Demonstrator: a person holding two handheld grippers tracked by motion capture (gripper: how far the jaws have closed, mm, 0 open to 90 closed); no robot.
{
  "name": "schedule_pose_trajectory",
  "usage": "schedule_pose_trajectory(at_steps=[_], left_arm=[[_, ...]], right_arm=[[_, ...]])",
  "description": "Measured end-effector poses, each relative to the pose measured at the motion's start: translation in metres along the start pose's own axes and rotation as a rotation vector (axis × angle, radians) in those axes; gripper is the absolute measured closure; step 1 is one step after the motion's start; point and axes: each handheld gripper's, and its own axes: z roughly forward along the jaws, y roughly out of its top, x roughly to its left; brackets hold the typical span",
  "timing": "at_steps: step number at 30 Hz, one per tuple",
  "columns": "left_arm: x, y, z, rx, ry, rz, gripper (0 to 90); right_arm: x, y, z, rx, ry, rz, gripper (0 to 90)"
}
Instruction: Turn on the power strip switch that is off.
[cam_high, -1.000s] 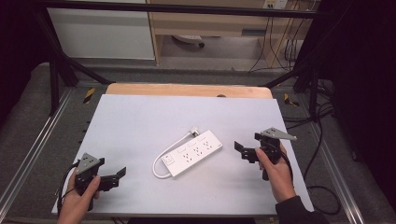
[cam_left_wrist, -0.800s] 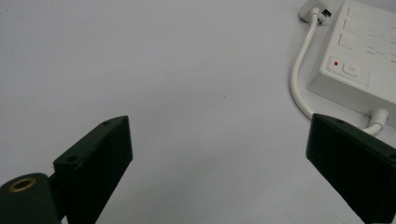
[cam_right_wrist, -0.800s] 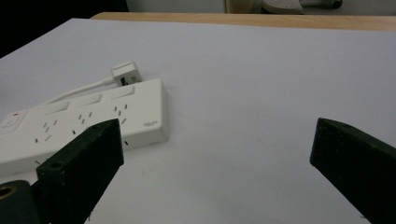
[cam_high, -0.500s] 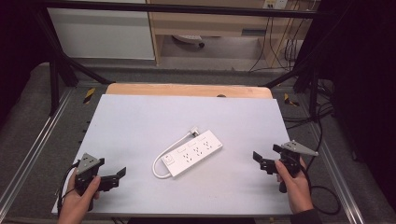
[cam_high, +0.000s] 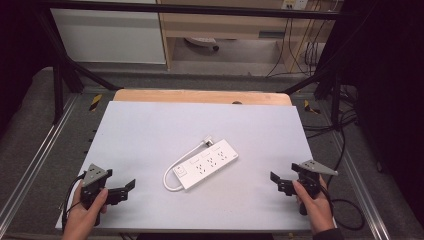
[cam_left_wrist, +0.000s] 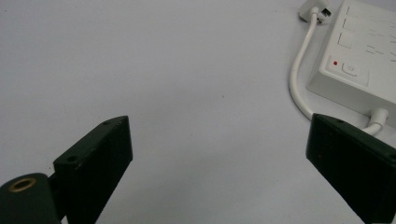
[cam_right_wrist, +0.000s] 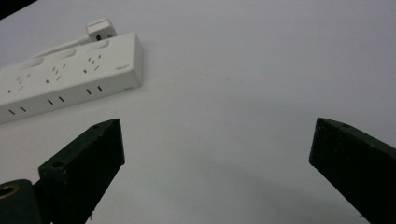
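A white power strip lies at an angle in the middle of the pale grey mat. Its short white cord loops round to a plug by its far end. My left gripper rests near the front left corner, open and empty, jaws pointing at the strip. In the left gripper view the strip's switch end and cord lie ahead on the right. My right gripper sits near the front right corner, open and empty. The right gripper view has the strip ahead on the left.
The mat covers a wooden table whose bare edge shows at the back. Metal frame rails run along both sides, with cables on the floor at the right. Shelving stands beyond the table.
My right gripper has drawn back from the power strip toward the front right corner of the mat. The left gripper and the strip have stayed put.
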Motion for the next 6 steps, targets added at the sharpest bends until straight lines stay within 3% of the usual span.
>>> schedule_pose_trajectory(at_steps=[2,6], left_arm=[[0.000,0.000,0.000,0.000,0.001,0.003,7.1],[0.000,0.000,0.000,-0.001,-0.001,0.003,7.1]], right_arm=[[0.006,-0.001,0.006,0.030,-0.010,-0.046,4.1],[0.014,-0.001,0.021,0.082,-0.016,-0.077,4.3]])
